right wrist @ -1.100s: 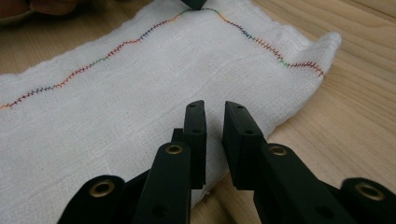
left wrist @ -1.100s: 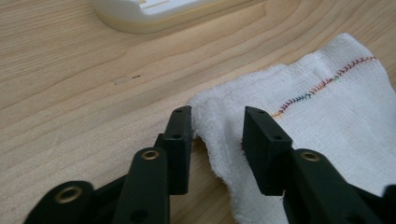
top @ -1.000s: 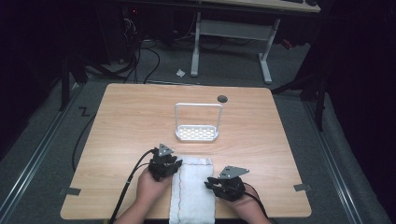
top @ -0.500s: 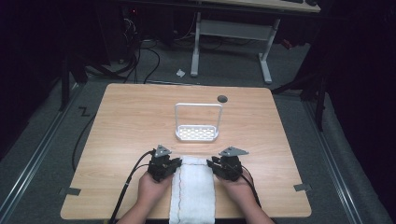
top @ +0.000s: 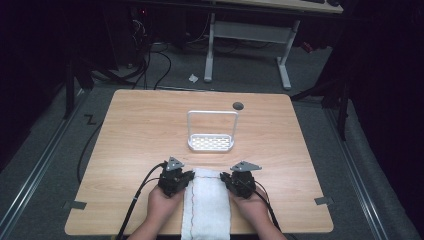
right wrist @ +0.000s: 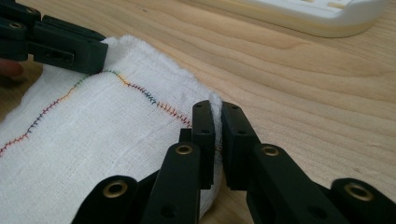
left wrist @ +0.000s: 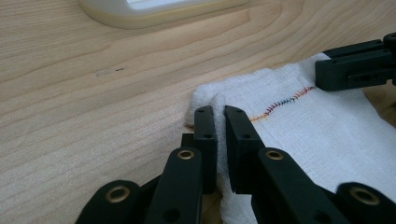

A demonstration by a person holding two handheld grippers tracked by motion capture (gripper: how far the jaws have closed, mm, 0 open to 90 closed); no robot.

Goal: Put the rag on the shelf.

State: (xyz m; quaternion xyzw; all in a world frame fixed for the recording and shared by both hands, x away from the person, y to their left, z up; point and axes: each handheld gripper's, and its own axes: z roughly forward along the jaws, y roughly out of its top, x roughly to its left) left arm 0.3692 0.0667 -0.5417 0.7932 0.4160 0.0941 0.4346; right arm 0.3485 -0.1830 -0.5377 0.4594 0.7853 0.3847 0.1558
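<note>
A white cloth (top: 207,207) with a multicoloured stitched line lies at the table's near edge, between my two hands. My left gripper (top: 188,177) is at the cloth's far left corner. Its jaws have just been closing and are shut on a raised fold of the cloth (left wrist: 308,126) at that corner (left wrist: 220,112). At the far right corner my right gripper (top: 224,178) has also just been closing, and it now pinches the cloth's edge (right wrist: 217,109). Each gripper view shows the other gripper across the cloth (right wrist: 93,130): the right gripper (left wrist: 355,70) and the left gripper (right wrist: 65,44).
A white rack (top: 211,142) with a tall wire handle stands at the table's middle, just beyond the cloth. Its base shows as a pale rim (left wrist: 154,9) (right wrist: 322,14). A dark round hole (top: 238,105) sits near the far edge. Cables trail from both grippers off the near edge.
My right gripper moved away from me, from beside the cloth's right edge up to its far right corner, and closed on it. The left gripper stayed at its corner and closed.
</note>
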